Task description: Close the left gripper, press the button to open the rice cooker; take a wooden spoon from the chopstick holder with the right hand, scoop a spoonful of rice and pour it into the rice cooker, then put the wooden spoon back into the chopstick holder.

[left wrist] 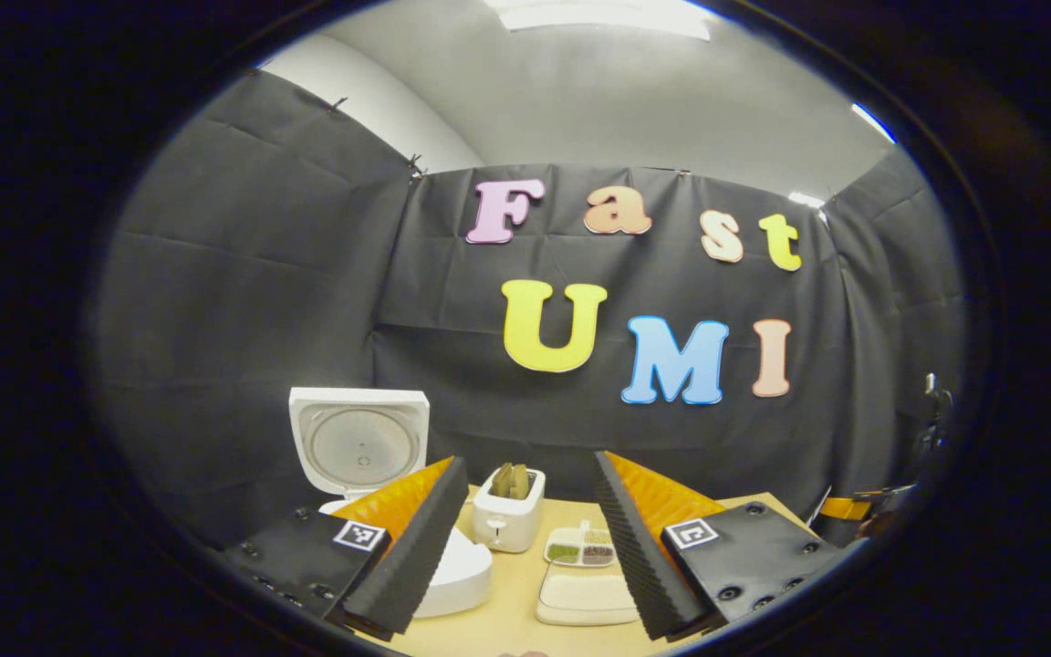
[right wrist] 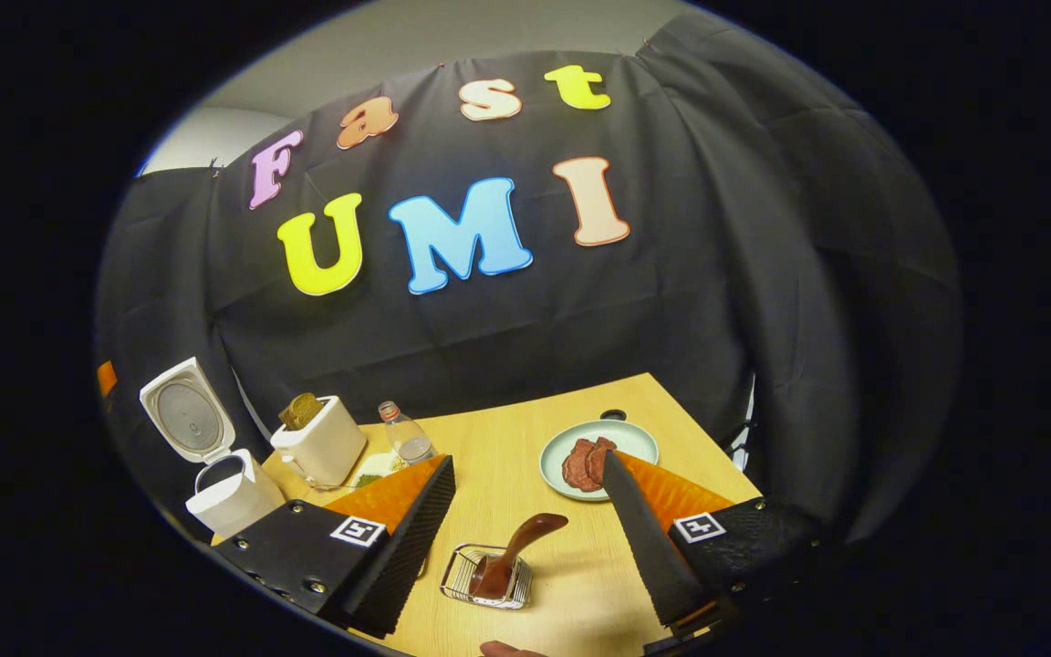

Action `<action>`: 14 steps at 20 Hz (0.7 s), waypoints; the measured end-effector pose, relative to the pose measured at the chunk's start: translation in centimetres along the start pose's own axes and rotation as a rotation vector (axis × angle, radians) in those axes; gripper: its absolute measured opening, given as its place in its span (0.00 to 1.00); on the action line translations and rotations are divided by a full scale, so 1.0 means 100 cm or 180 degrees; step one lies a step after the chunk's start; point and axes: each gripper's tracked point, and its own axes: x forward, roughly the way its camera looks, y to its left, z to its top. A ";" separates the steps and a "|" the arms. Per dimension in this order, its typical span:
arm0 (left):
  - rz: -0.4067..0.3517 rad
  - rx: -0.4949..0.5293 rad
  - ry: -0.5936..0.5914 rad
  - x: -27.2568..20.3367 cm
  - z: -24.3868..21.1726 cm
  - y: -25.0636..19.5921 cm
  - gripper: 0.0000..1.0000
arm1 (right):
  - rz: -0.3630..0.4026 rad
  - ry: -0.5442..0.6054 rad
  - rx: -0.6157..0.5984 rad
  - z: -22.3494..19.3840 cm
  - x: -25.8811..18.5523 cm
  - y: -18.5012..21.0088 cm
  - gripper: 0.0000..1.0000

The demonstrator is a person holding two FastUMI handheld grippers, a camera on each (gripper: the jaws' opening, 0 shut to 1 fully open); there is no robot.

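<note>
White rice cooker [right wrist: 220, 493] stands with its lid up at the far left of the wooden bench [right wrist: 525, 456]; wooden spoon [right wrist: 512, 547] sits in the wire chopstick holder [right wrist: 487, 577].
Both claws are spread and grip nothing: the right claw [right wrist: 525, 534] hovers with the chopstick holder between its fingers, the left claw [left wrist: 525, 538] hangs just right of the rice cooker [left wrist: 370, 456]. Beyond the chopstick holder lie a pale green plate [right wrist: 621, 438] of sliced meat, a clear bottle [right wrist: 405, 436] and a white toaster [right wrist: 320, 440] holding bread. Right of the rice cooker, past the toaster [left wrist: 509, 511], sit a divided dish [left wrist: 583, 546] and a white tray [left wrist: 585, 595].
</note>
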 end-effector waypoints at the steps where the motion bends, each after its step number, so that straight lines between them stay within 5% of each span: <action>1: -0.0011 -0.0016 0.0006 -0.002 -0.001 -0.004 0.96 | 0.0008 0.0062 0.0009 -0.008 0.007 -0.001 0.99; 12: -0.0019 0.0093 0.0101 -0.001 -0.011 -0.024 0.96 | -0.0008 0.0649 0.0232 -0.097 0.079 -0.009 0.99; 14: -0.0067 0.0095 0.0137 0.001 -0.018 -0.028 0.96 | -0.0056 0.0663 0.0219 -0.101 0.088 -0.010 0.90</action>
